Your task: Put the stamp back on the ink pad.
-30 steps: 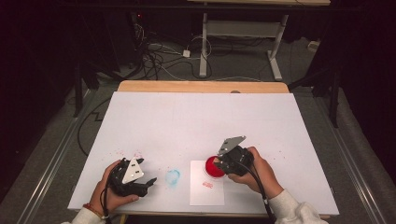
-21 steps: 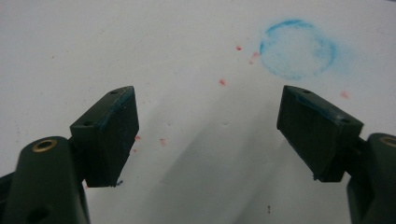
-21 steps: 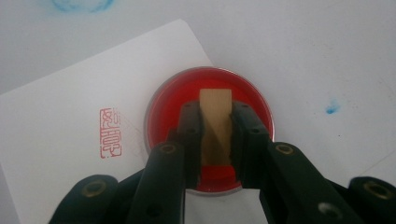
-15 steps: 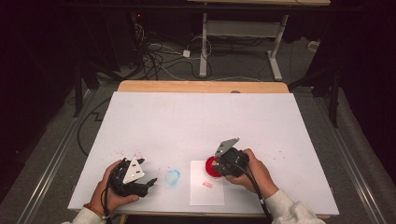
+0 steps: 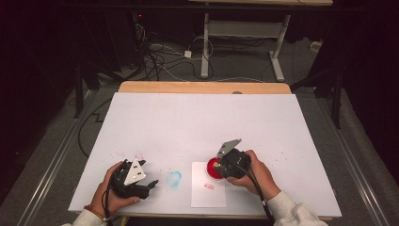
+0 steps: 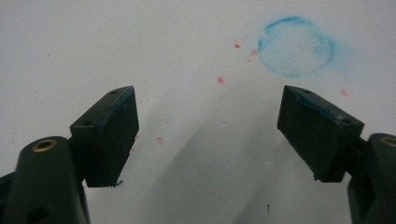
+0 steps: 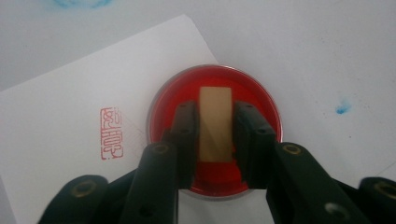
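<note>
1. Where the desk (image 5: 202,122) runs to its near edge, little room: paper (image 5: 207,195) lying almost at that edge, both hands just inside it.
2. Wide open room across the far half and along both sides of the desk; only faint red specks and a blue ring (image 6: 295,46) on the near left.
3. Ink pad (image 7: 261,100), round and red, resting on the far right corner of the paper, partly over its edge; red seal print (image 7: 111,133) on the paper near the pad, apart from it.
4. Stamp (image 7: 215,123), a tan block, standing on the ink pad, near its middle.
5. Right gripper (image 7: 215,109) angled down over the pad from the near right, right hand (image 5: 259,176) wrapped round its body, sleeve crossing the near edge.
6. Its fingers (image 7: 184,126) narrow, one on each side of the stamp and right against it, having just been opening with the stamp between them; cannot tell whether the pads press on it.
7. Left gripper (image 5: 153,184) low on the near left, pointing right toward the blue ring, left hand (image 5: 110,197) under and around it.
8. Its fingers (image 6: 112,130) spread wide, nothing between them, bare desk beneath; ring just beyond the tips, untouched.
</note>
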Demonstrator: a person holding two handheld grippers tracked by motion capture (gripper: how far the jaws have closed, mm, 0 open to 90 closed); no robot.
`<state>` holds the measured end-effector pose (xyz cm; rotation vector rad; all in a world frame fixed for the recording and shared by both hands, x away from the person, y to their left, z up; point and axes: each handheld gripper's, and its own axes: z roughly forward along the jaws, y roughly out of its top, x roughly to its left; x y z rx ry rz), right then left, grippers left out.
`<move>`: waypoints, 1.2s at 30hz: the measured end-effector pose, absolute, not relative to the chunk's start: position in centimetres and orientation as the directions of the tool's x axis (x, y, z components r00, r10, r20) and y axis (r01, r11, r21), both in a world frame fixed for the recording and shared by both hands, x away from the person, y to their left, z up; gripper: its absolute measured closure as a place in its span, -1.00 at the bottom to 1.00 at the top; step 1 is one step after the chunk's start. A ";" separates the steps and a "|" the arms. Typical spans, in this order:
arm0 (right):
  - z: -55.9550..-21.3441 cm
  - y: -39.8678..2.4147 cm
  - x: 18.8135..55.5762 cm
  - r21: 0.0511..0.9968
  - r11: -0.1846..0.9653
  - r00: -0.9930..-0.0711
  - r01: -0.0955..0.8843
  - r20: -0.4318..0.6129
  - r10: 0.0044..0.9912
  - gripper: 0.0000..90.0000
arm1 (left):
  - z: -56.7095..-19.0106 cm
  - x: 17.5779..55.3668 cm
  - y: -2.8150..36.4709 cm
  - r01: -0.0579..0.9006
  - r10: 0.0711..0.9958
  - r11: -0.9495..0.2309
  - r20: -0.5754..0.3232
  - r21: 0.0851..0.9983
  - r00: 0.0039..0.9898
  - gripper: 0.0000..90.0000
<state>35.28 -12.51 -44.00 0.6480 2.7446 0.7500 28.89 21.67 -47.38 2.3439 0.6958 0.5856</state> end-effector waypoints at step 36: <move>-40.4 -13.8 33.5 0.750 0.627 -0.763 0.210 -0.275 0.585 -0.45 | -47.3 28.9 21.7 0.330 0.609 -0.669 0.236 0.666 0.758 -0.55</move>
